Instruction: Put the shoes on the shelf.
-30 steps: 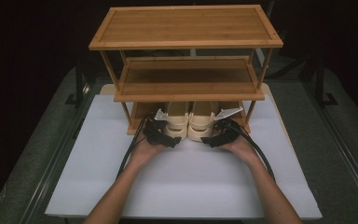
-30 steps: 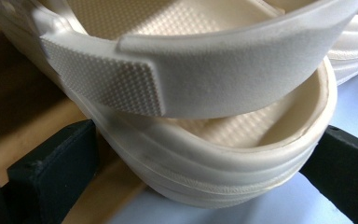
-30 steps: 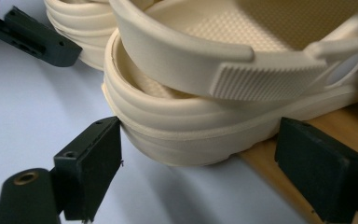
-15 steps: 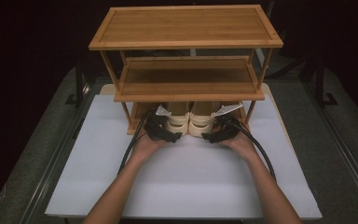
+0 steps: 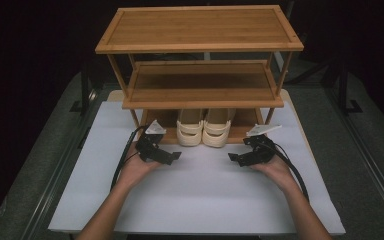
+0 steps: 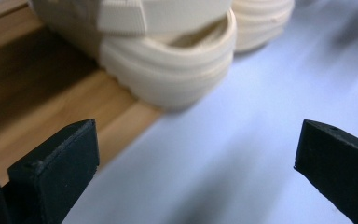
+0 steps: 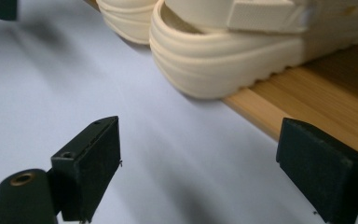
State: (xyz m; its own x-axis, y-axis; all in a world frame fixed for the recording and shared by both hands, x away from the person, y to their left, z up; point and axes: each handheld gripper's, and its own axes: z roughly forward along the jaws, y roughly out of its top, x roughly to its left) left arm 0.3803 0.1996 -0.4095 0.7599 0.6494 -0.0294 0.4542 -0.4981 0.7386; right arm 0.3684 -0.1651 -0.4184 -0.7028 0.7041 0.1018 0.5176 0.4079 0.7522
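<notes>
Both tongs, left [image 5: 172, 156] and right [image 5: 235, 158], gape wide and empty over a white mat [image 5: 205, 195] in a dark room.

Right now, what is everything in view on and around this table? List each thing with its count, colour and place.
three-tier bamboo shoe rack: one, light brown, back of the table.
cream rubber strap sandals: two, side by side on the rack's bottom shelf, heels over its front edge.
white table mat: one, under the rack and hands.
left gripper: one, black, left of the sandals, fingers open with nothing between them.
right gripper: one, black, right of the sandals, fingers open with nothing between them.
forearms: two, bare, from the bottom edge.
</notes>
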